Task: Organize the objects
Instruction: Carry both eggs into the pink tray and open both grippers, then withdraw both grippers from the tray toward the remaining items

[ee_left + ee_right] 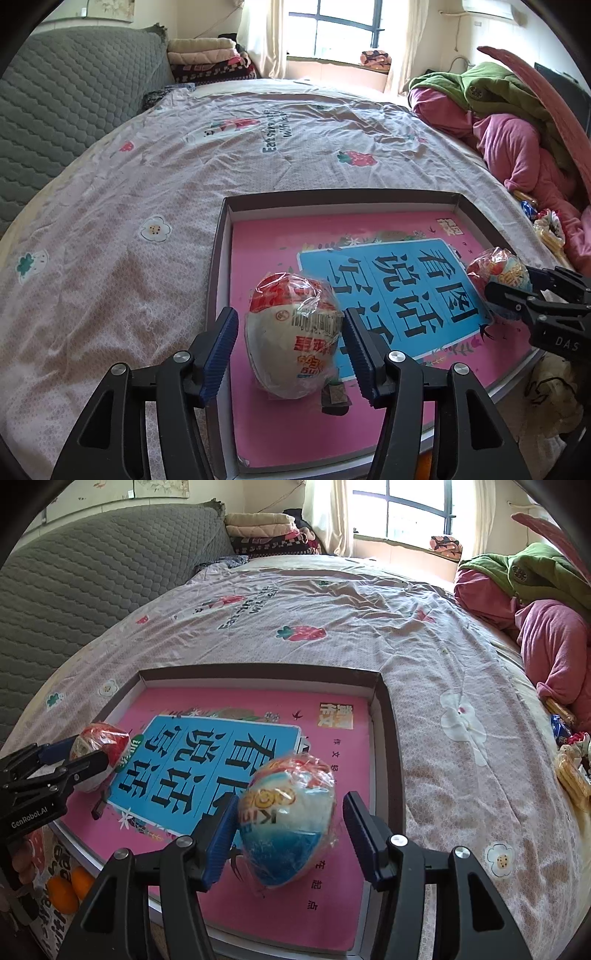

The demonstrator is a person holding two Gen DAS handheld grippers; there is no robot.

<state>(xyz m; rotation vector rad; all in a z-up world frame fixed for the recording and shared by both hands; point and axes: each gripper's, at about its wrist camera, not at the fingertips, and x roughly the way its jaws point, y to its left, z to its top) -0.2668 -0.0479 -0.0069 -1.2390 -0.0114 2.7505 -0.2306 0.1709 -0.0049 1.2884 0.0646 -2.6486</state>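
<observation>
Blue-padded left gripper (291, 343) spreading wide around the red-and-white wrapped egg (293, 334), pads just off its sides, not pinching. Lying on the pink book cover (295, 424) inside the shallow box (221, 258), that egg, box sitting on the flowered bedsheet (110, 221). Right gripper (288, 827) likewise gaping, straddling the blue-and-white wrapped egg (288, 819); left pad close against the wrapper, right pad standing apart. Resting in the same box, nearer the right wall, both eggs released rather than gripped.

"GenRobot.AI" on left tongs (90, 762); "DAS" on right tongs (511, 295)
</observation>
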